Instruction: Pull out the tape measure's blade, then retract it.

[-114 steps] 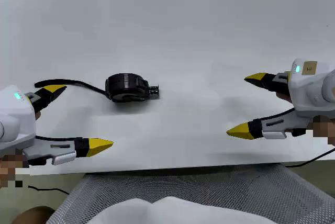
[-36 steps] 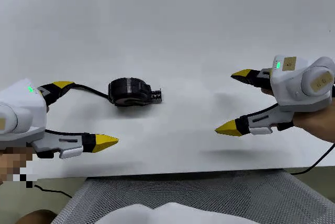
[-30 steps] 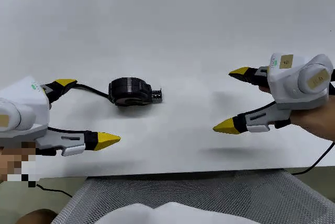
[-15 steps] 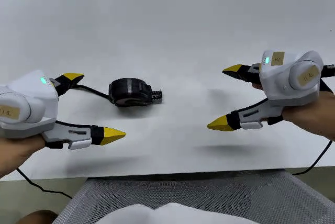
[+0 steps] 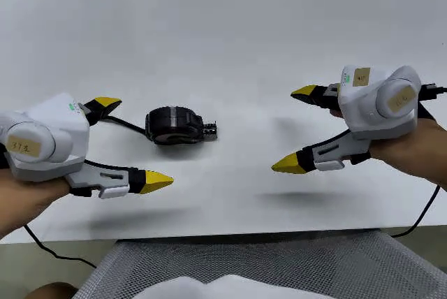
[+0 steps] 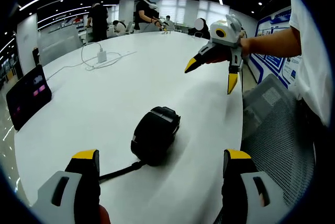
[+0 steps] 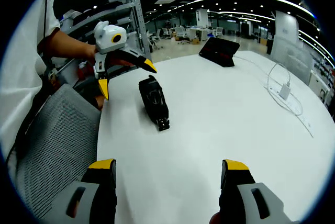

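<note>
Left tool point(image 5: 137, 142) and right tool point(image 5: 291, 129) both hang released and empty, flanking the tape measure point(image 5: 173, 125) on the worktop point(image 5: 230, 47); best to steady it with the left, then pinch the blade hook point(image 5: 209, 130) squarely with the right.

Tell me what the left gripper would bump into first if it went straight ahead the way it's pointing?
Probably the round black tape measure. It lies on the white table straight ahead of the open left gripper, in line with the gap between its jaws.
</note>
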Tool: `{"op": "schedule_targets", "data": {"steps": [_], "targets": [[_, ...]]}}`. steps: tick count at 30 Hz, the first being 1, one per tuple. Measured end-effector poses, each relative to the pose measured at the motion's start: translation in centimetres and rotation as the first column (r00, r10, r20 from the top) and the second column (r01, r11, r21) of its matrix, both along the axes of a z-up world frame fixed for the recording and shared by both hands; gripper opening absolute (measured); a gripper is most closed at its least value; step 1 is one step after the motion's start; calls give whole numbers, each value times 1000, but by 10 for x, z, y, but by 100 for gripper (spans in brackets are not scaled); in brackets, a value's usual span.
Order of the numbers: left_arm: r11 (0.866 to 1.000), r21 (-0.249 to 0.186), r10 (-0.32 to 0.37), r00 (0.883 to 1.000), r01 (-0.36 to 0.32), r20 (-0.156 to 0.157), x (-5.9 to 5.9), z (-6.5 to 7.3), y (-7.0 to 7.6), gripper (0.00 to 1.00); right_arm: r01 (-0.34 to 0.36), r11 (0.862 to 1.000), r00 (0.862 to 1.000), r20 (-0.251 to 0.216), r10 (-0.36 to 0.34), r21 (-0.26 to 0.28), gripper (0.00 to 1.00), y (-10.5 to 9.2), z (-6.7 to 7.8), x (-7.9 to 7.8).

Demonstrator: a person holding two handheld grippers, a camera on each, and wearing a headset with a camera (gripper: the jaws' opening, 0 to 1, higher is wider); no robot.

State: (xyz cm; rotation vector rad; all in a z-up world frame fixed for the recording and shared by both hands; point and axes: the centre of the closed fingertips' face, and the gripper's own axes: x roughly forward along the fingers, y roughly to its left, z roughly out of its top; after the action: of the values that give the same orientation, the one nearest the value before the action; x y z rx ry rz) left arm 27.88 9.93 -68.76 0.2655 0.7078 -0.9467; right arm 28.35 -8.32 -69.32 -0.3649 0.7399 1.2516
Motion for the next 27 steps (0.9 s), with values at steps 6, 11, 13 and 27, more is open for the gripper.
{"op": "schedule_targets", "data": {"steps": [6, 11, 13, 27], "targets": [[1000, 18, -17, 1000, 17, 2, 0, -3, 0, 91, -10, 1000, 1000, 0, 10, -1, 81, 3, -1, 1], [999, 30, -32, 999, 32, 1, 2, -5, -1, 87, -15, 1000, 1000, 0, 15, -3, 81, 3, -2, 1], [999, 29, -33, 999, 33, 1, 3, -5, -1, 86, -17, 1000, 1000, -1, 17, -5, 81, 3, -3, 1], [993, 72, -94, 995, 93, 11, 9, -10, -6, 74, -34, 999, 999, -1, 34, -2, 80, 9, -3, 3]]}}
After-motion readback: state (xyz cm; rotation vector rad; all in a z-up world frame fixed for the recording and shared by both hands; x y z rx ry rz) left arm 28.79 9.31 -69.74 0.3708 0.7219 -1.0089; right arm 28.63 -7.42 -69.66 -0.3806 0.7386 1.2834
